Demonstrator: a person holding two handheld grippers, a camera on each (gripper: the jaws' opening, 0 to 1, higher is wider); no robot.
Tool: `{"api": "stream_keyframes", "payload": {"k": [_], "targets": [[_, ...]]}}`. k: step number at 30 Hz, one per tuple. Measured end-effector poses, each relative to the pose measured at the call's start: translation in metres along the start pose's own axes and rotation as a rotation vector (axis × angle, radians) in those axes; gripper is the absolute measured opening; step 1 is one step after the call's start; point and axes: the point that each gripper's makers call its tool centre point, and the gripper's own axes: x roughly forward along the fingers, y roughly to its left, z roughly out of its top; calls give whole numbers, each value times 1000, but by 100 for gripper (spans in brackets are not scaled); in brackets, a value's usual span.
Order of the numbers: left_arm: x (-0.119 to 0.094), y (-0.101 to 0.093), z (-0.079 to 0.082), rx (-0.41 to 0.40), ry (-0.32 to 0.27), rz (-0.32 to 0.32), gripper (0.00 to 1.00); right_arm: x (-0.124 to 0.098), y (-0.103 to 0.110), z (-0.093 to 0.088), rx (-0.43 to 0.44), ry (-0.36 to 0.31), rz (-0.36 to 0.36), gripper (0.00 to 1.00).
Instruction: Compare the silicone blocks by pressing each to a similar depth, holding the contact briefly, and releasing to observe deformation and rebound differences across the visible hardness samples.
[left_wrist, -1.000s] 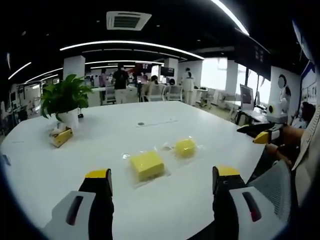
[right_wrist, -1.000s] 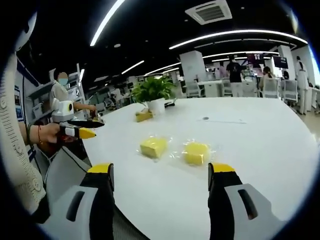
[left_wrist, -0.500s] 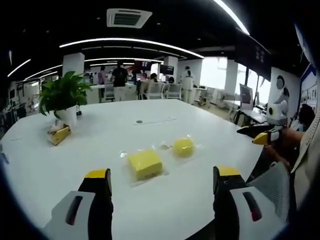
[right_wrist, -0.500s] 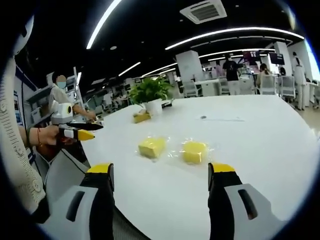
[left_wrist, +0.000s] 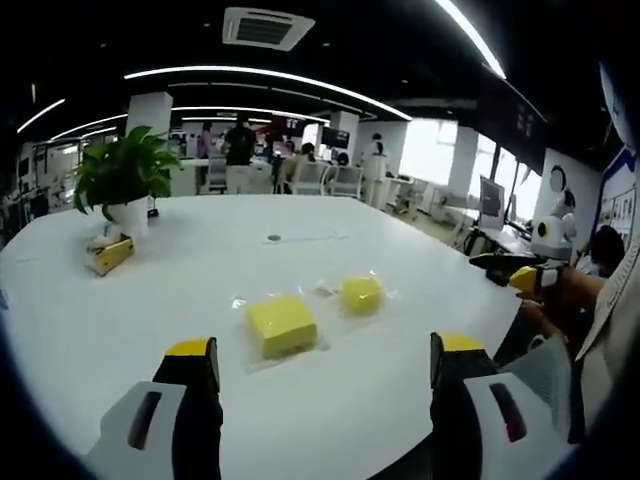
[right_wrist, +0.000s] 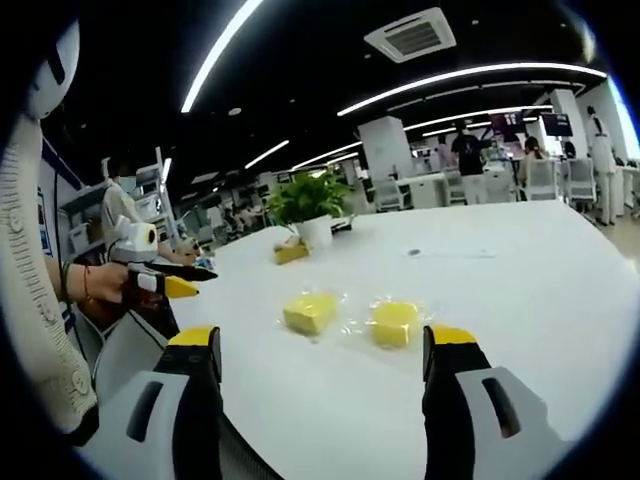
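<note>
Your left gripper (left_wrist: 318, 365) hangs over the near edge of the white table (left_wrist: 200, 260) with its jaws spread wide and nothing between them; your right gripper (right_wrist: 318, 355) is the same, wide apart and empty, held above the table's edge. Neither touches a sample. The two yellow silicone blocks lie side by side near the middle of the table's near part, each in a clear plastic wrapper and a little apart from the other. In the left gripper view the square block (left_wrist: 280, 325) sits closer to you and the rounder block (left_wrist: 361, 294) just beyond it to the right. A potted plant (left_wrist: 121, 180) stands near the table's far left edge with a small yellow box (left_wrist: 108, 254) just in front of it. People stand at desks beyond the table.
</note>
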Motion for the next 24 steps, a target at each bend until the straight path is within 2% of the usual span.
{"api": "stream_keyframes", "payload": {"k": [5,8,12,14,15,17,19,22,24], "targets": [[4,6,1,-6,8,-3,87,4,-2,-7,37,55,5,80],[7,11,1,-10,5,2,88,5,-1,-8,35,56,11,78],[10,14,-2,-55,12,-13,88,7,-2,-9,40,60,13,78],[14,18,0,-119,6,-23,86,7,-3,-9,42,65,15,78],[17,21,8,-207,-39,-35,85,8,-3,-10,43,71,18,78],[21,28,17,-340,-87,-55,85,9,-5,-12,40,90,21,77],[26,39,25,-392,-131,-50,84,10,-6,-15,27,105,19,76],[35,51,28,-416,-140,-49,84,11,-7,-12,32,100,23,77],[43,57,27,-414,-127,-48,84,13,-8,-12,32,104,21,77]]}}
